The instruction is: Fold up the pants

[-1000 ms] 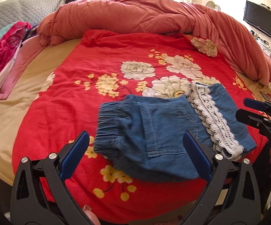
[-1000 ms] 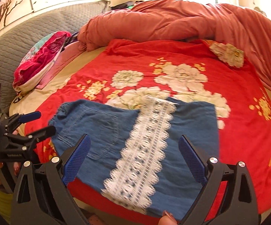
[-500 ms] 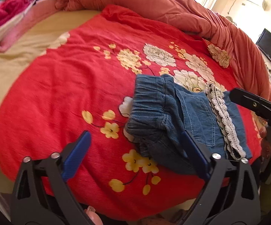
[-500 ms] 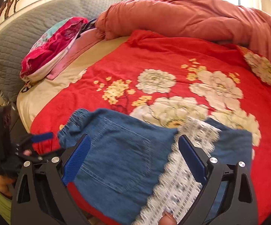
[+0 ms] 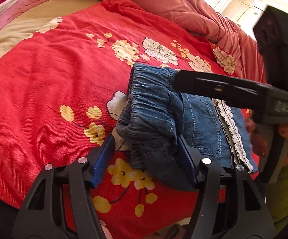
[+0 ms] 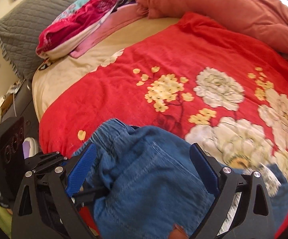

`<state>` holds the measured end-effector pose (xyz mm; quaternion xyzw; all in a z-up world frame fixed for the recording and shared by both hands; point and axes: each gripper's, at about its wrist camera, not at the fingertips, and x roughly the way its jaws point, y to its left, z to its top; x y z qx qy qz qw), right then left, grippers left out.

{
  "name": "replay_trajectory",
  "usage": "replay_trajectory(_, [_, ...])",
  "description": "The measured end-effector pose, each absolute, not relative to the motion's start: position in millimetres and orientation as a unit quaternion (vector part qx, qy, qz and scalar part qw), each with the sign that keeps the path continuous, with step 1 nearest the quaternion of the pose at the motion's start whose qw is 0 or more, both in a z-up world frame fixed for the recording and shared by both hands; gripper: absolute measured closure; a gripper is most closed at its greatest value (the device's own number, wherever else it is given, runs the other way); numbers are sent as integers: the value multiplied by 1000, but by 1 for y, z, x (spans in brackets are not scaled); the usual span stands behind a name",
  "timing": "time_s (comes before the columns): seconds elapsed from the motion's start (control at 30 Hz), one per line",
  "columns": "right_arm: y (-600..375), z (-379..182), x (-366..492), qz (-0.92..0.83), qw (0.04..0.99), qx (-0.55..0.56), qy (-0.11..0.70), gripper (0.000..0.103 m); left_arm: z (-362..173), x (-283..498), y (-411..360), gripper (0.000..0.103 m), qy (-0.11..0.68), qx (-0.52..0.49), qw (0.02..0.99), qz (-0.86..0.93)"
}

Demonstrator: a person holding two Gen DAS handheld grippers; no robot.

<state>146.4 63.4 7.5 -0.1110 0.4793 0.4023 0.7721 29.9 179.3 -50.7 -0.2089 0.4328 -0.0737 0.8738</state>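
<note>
Folded blue denim pants (image 5: 199,119) with a white lace strip (image 5: 227,123) lie near the bed's front edge on a red flowered blanket (image 5: 54,79). My left gripper (image 5: 144,145) sits low over the gathered waistband (image 5: 150,99). Its jaws are closing with the waistband's near corner between them; the right pad (image 5: 184,151) touches denim, and a sliver of blanket shows at the left pad. My right gripper (image 6: 144,169) hovers open and wide over the pants (image 6: 144,179), in a blurred picture. One of its fingers (image 5: 223,91) crosses above the waistband in the left wrist view.
A salmon duvet (image 5: 164,2) is heaped along the far side. Beige sheet (image 6: 68,69), a grey quilted pillow (image 6: 28,20) and a pink clothes pile (image 6: 80,23) lie at the left. A hand and green sleeve (image 5: 283,179) hold the right gripper.
My left gripper sank toward the waistband end of the pants and its jaws narrowed around it. My right gripper swept left across the pants, from the lace strip to the waistband side.
</note>
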Motion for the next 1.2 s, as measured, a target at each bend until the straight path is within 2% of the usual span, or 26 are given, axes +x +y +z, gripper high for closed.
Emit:
replay_trajectory(0.17, [84, -10, 157, 415, 754, -119, 496, 11, -53, 31, 181, 48, 432, -212, 873, -77])
replay_trajectory(0.23, [88, -16, 160, 422, 746, -115, 503, 19, -54, 31, 182, 48, 431, -214, 873, -79])
replay_trajectory(0.37, [96, -29, 157, 444, 728, -120, 508, 52, -56, 30, 184, 48, 429, -220, 872, -80])
replay_trajectory(0.57, [79, -21, 151, 459, 737, -97, 486, 71, -54, 30, 184, 48, 427, -221, 873, -84])
replay_trajectory(0.7, [63, -11, 152, 474, 739, -56, 476, 72, -49, 29, 183, 47, 423, -224, 874, -84])
replay_trajectory(0.83, [40, 6, 151, 493, 740, -13, 458, 73, -44, 25, 182, 40, 420, -238, 871, -90])
replay_trajectory(1.03, [10, 28, 147, 510, 744, 25, 432, 73, -38, 26, 171, 38, 419, -276, 857, -114])
replay_trajectory(1.1, [-3, 34, 145, 508, 749, 32, 423, 73, -37, 29, 161, 39, 424, -285, 850, -129])
replay_trajectory(1.2, [-21, 39, 145, 505, 755, 43, 416, 73, -30, 33, 144, 48, 427, -291, 843, -147])
